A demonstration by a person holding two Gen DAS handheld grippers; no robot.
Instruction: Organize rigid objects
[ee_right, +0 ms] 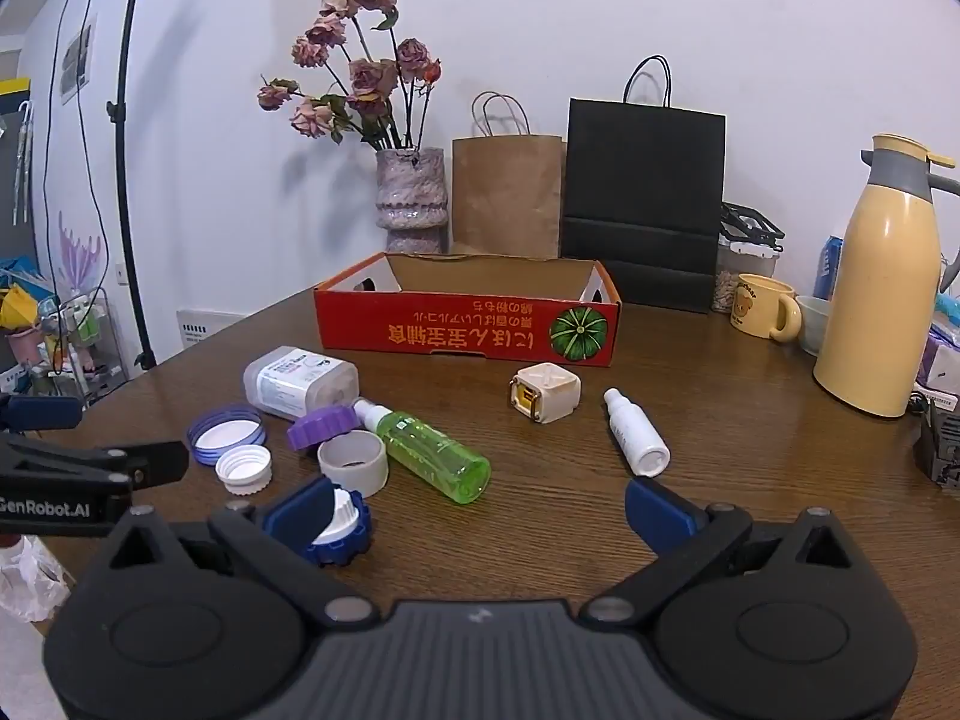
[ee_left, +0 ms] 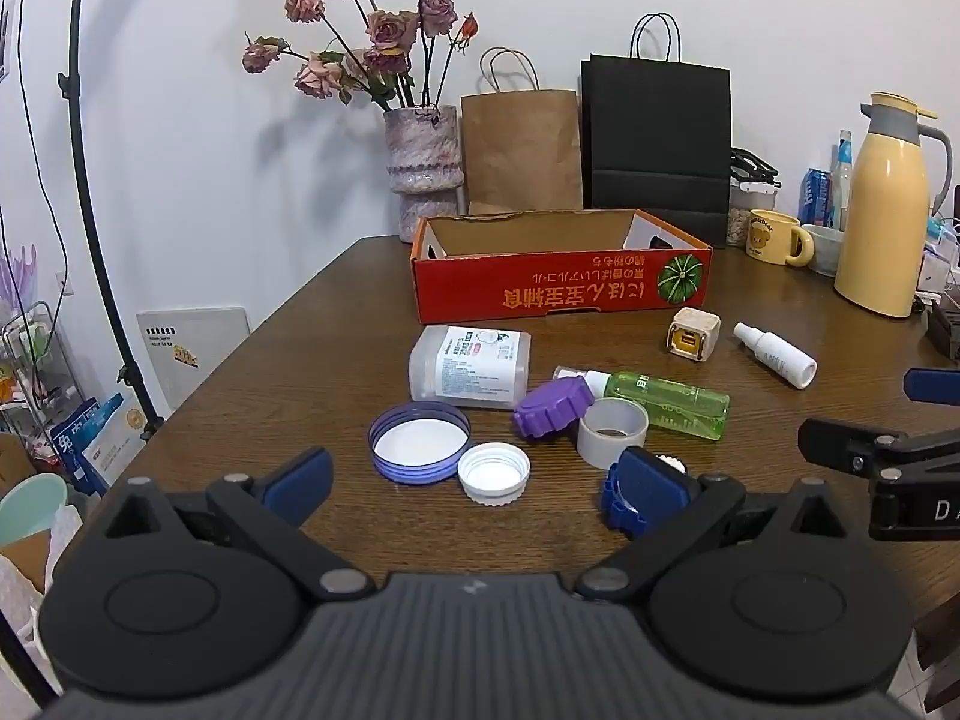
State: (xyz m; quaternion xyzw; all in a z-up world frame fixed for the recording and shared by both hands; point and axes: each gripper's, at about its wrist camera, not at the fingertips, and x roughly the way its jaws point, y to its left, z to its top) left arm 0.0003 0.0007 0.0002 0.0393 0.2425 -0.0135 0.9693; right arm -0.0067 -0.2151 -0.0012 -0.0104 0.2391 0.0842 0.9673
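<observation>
An open red cardboard box (ee_left: pixel 561 288) (ee_right: pixel 468 324) stands at the back of the wooden table. Before it lie a clear plastic jar (ee_left: pixel 471 366) (ee_right: pixel 300 383), a purple-rimmed lid (ee_left: pixel 419 441) (ee_right: pixel 225 433), a white cap (ee_left: pixel 493 473) (ee_right: pixel 243 468), a purple cap (ee_left: pixel 552 407) (ee_right: pixel 321 420), a tape roll (ee_left: pixel 612 431) (ee_right: pixel 353 461), a green bottle (ee_left: pixel 666 401) (ee_right: pixel 435 456), a cream cube (ee_left: pixel 693 331) (ee_right: pixel 546 399), a white spray bottle (ee_left: pixel 775 354) (ee_right: pixel 637 439) and a blue cap (ee_left: pixel 618 510) (ee_right: pixel 342 534). My left gripper (ee_left: pixel 477 483) and right gripper (ee_right: pixel 480 510) both hover open, holding nothing.
A flower vase (ee_left: pixel 423 162), a brown bag (ee_left: pixel 521 147) and a black bag (ee_left: pixel 657 138) stand behind the box. A yellow thermos (ee_left: pixel 885 210) (ee_right: pixel 879 282), a mug (ee_left: pixel 774 237) and clutter fill the right side. A light stand (ee_left: pixel 90 180) rises at left.
</observation>
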